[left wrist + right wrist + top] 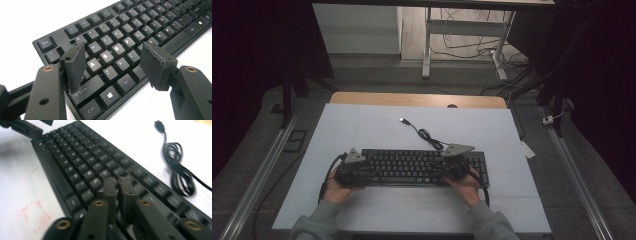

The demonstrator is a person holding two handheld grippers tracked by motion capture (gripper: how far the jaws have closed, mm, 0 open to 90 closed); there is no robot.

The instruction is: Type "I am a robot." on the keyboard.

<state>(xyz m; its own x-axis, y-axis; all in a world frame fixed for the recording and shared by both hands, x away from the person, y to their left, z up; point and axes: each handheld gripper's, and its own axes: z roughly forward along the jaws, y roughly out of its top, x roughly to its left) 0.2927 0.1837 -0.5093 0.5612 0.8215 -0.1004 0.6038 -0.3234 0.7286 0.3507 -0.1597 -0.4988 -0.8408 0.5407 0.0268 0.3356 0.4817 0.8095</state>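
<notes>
1. The mat (pixel 377 130), pale and rectangular, covers most of the table (pixel 362 98), whose wooden edge shows along the mat's far side in the high view.
2. The left gripper (pixel 348 172) sits at the lower left of the keyboard (pixel 412 165) in the high view, held by the person's left hand (pixel 336 189).
3. In the left gripper view the left gripper (pixel 113 67) has its jaws spread wide, one pad over the Shift key at the left of the frame, the other at the right above the keyboard's near edge. Nothing is between the pads; the A, S, Z and X keys show in the gap.
4. The keyboard, black, lies flat on the mat in the lower middle of the high view, long side across the frame.
5. The cable (pixel 424 134) loops on the mat just above the keyboard; its plug (pixel 403 120) lies free, upper left of the loop.
6. The right gripper (pixel 457 167) is over the keyboard's right part in the high view, in the right hand (pixel 467 186).
7. In the blurred right gripper view the right gripper (pixel 117 192) shows its jaws nearly together, a narrow slit between the pads, holding nothing, above the keys at lower centre.
</notes>
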